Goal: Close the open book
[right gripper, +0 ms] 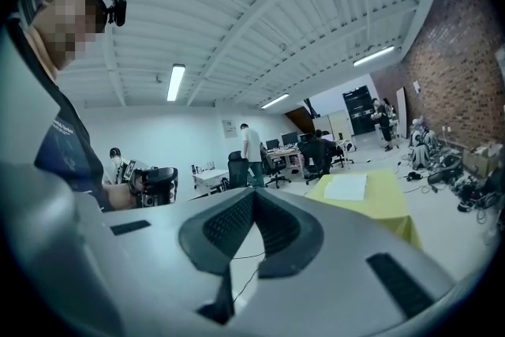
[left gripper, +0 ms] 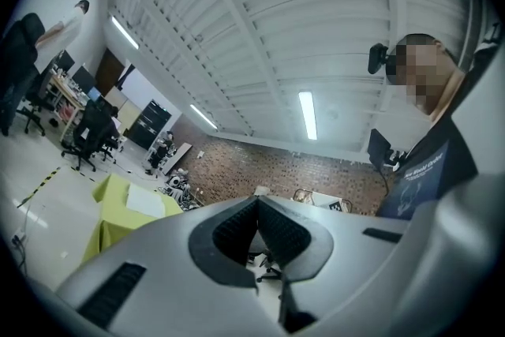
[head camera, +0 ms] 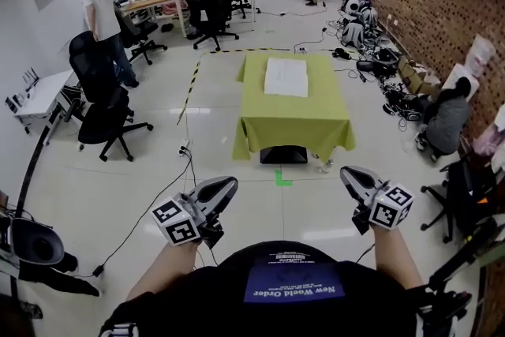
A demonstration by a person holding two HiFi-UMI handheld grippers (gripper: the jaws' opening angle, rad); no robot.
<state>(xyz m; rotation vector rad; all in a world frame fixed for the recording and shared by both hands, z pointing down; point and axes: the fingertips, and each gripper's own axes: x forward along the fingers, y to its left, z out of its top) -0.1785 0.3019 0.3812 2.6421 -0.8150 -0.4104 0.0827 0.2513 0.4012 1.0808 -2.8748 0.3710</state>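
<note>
1. Well, in the head view the book point(head camera: 286, 76) is lying open and flat on the table point(head camera: 316, 113), which is wearing a yellow-green cloth. It is sitting towards the far end. The left gripper point(head camera: 227, 185) and the right gripper point(head camera: 348, 174) are hanging in the air well short of the table, both pointing towards it. A dark box point(head camera: 284, 155) is sitting on the floor under the near hem of the cloth, and what it is holding is not showing.
2. In the left gripper view the jaws are meeting at their tips, clenched on nothing. The book point(left gripper: 144, 201) is showing as a white patch on the table, well off to the left.
3. In the right gripper view the jaws are likewise pressing together, gripping nothing. The book point(right gripper: 346, 187) is lying on the table beyond them, to the right. A person in a white shirt point(right gripper: 252, 154) is standing by the desks behind.
</note>
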